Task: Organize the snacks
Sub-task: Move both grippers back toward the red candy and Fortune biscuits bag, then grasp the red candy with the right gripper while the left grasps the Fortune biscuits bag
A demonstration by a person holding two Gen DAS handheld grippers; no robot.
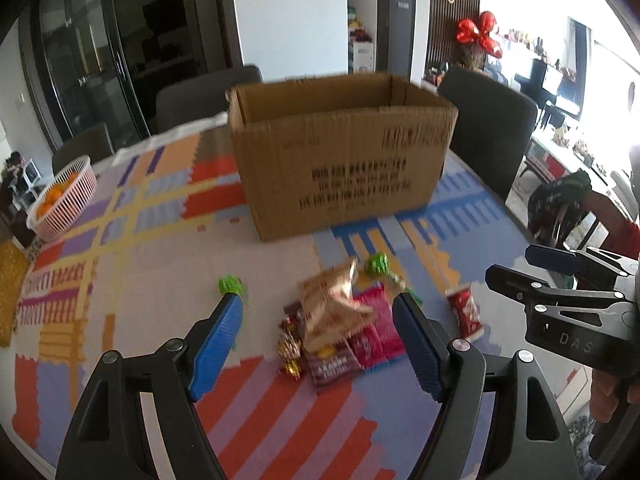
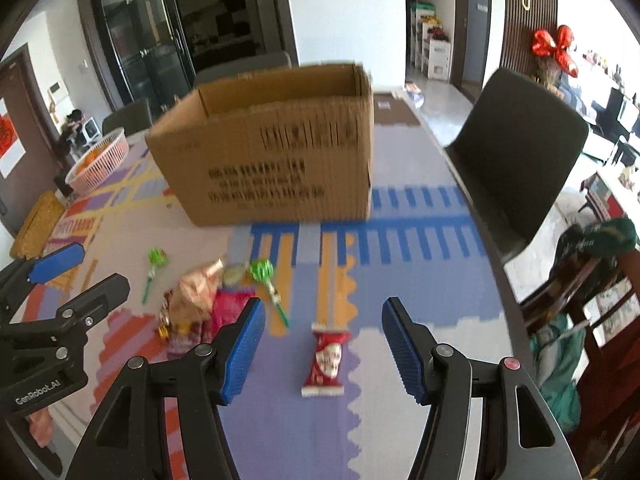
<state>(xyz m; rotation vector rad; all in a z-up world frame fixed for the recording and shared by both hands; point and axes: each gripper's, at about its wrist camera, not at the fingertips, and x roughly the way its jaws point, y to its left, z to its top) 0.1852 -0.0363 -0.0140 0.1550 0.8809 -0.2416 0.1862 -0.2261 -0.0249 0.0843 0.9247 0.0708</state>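
Note:
An open cardboard box (image 1: 340, 160) stands on the patterned table mat; it also shows in the right wrist view (image 2: 276, 152). In front of it lies a pile of snacks (image 1: 340, 320): a beige crinkled bag, pink and dark red packets, gold-wrapped candies. Two green lollipops (image 1: 231, 284) (image 1: 378, 264) lie beside the pile. A red snack packet (image 2: 327, 358) lies apart to the right. My left gripper (image 1: 320, 340) is open and empty above the pile. My right gripper (image 2: 322, 350) is open and empty above the red packet.
A pink basket of oranges (image 1: 64, 200) sits at the table's far left. Dark chairs (image 2: 516, 160) stand around the table. The table's right edge (image 2: 492, 256) runs close to my right gripper. A yellow mat (image 2: 36, 220) lies at the left.

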